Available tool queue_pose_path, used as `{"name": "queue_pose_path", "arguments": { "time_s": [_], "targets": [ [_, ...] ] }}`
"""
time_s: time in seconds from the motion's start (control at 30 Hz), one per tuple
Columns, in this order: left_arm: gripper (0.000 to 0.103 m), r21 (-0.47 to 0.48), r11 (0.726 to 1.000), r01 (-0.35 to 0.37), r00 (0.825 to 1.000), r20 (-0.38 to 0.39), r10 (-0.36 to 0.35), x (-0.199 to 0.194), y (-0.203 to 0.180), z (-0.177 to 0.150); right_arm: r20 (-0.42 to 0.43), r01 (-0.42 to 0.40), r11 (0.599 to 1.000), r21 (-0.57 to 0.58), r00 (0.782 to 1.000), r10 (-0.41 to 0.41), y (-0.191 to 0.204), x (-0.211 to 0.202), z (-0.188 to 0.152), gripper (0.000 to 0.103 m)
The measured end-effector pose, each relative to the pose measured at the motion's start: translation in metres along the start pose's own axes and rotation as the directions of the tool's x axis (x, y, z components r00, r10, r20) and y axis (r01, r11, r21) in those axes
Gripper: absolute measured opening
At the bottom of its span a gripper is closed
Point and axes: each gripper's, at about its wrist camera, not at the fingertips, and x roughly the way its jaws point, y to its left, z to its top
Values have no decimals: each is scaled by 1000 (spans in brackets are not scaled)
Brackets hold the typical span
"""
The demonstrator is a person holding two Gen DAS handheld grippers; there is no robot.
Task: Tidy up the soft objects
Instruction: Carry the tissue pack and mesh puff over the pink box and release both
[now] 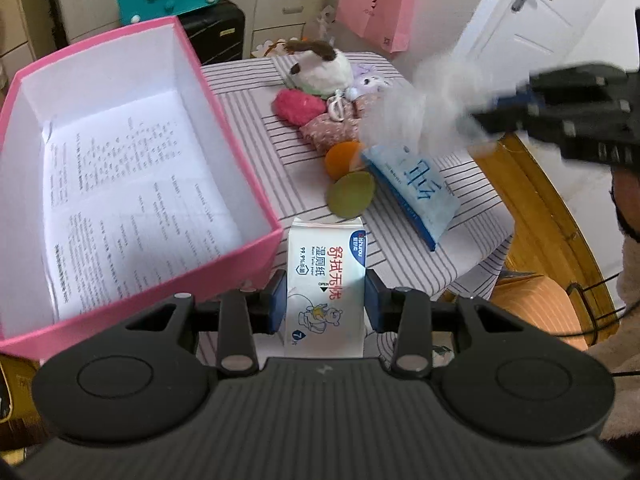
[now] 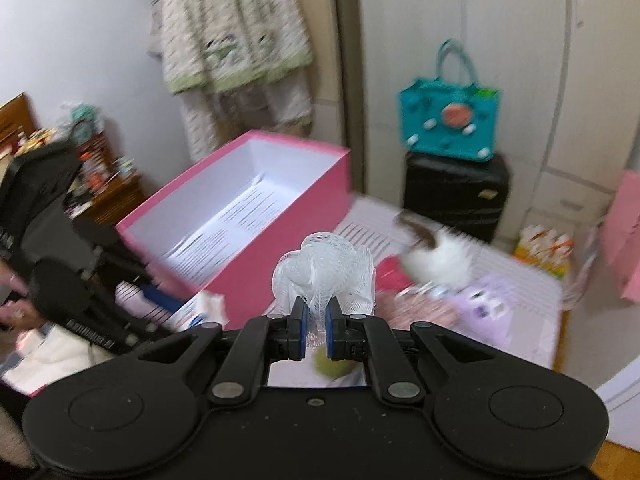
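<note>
My left gripper is shut on a white pack of wet wipes, held beside the near corner of the pink box. The box is open, with a printed sheet lying on its white floor. My right gripper is shut on a white mesh bath puff, lifted above the striped table; in the left wrist view it shows as a blurred puff and black gripper at the right. On the table lie a blue tissue pack, a green sponge, an orange one and plush toys.
The pink box takes up the left of the striped table. A floral pouch and a pink fluffy thing lie among the toys. Behind stand a black suitcase, a teal bag and a pink paper bag.
</note>
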Motion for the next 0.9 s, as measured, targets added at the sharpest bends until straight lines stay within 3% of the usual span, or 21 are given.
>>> {"name": "queue_pose_path", "arguments": {
  "time_s": [0.2,0.33,0.6,0.9],
  "targets": [
    [38,-23,1000,-10,1000,3,10,-15,7,-13,-101,-130,991,8,986,130,28,19,-10,10],
    [38,-40,999,-16,999,32,17,-30,12,-20,-136,-167,986,-31,977,161,47,25,-8,10],
    [38,-56,997,-44,994,94,49,-61,22,-24,-110,-182,980,-79,979,173,68,21,12,11],
    [38,-81,994,-79,973,210,94,-97,48,-6,-46,-191,973,-132,981,186,81,21,59,11]
  ]
}}
